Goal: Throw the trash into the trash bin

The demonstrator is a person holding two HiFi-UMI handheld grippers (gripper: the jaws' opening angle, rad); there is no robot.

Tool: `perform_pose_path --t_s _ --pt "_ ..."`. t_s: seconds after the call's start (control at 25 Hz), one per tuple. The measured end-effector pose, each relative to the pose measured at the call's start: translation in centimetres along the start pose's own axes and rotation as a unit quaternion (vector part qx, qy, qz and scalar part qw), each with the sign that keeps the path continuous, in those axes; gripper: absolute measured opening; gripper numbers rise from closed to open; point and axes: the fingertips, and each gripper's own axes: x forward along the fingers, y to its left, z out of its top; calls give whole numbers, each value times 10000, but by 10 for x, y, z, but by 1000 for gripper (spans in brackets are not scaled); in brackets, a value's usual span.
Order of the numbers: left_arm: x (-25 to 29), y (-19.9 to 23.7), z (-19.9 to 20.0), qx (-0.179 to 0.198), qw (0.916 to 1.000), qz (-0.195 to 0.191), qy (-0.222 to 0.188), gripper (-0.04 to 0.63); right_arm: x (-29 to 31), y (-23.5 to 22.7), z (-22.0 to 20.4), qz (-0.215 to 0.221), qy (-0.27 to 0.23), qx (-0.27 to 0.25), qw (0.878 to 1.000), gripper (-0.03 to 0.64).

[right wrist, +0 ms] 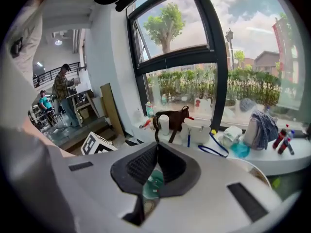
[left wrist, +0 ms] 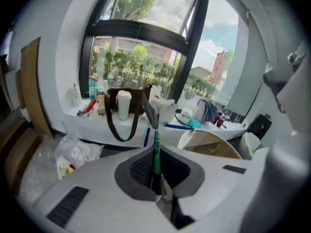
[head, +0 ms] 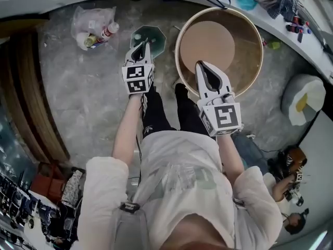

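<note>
A grey stone floor is running up to a curved white window counter, and the person is standing mid-floor with the round trash bin just ahead on the right. Nothing looks done yet. The bin is showing a bare brown bottom, and the trash, a clear bag of bottles, is lying at the floor's far-left edge by the counter, well apart from both tools.

The left gripper is pointing down near a green octagonal thing, its jaws clenched on nothing. The right gripper is hanging over the bin's near rim, its jaws likewise pressed together and, I judge, empty. Reaching, grasping, carrying and dropping are all left to do.

Only the head view is showing the bin's inside. The gripper views are adding a brown handbag and a white cup on the counter, and the right one a person standing far off.
</note>
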Motion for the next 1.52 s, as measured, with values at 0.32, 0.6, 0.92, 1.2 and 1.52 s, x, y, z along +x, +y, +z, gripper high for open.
perform_pose_path --t_s 0.32,0.6,0.92,1.2,1.52 --pt "64 17 -130 -233 9887 -55 1482 16 26 12 -43 421 200 271 9985 15" --pt "72 15 -141 -117 9866 -115 1622 60 21 6 -61 298 242 496 9980 15" --pt "75 24 -151 -39 9827 -125 1846 198 21 17 -74 275 292 587 9975 15" --pt "64 28 -151 -75 9854 -109 1696 218 19 21 -71 283 256 533 9979 15" --pt "45 24 -122 5 9898 -166 1417 218 16 32 -59 291 138 549 9980 15"
